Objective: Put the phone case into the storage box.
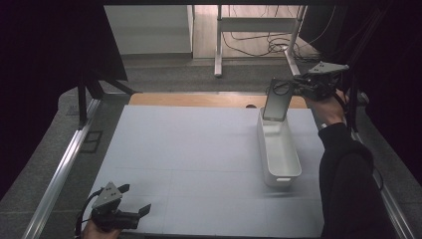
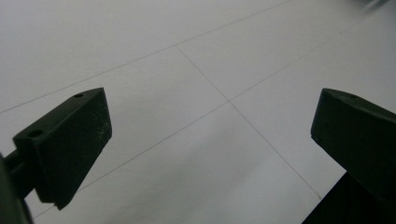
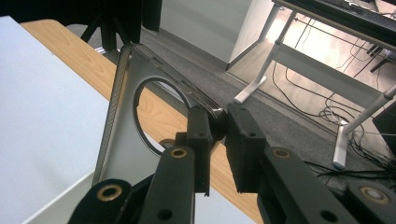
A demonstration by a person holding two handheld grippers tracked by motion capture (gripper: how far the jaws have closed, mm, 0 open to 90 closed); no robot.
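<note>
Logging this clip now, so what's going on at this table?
A person works with two hand-held grippers. The right gripper is shut on the edge of a clear phone case, holding it upright over the far end of a white bin. The left gripper sits with its jaws open near the table's front corner, holding nothing.
</note>
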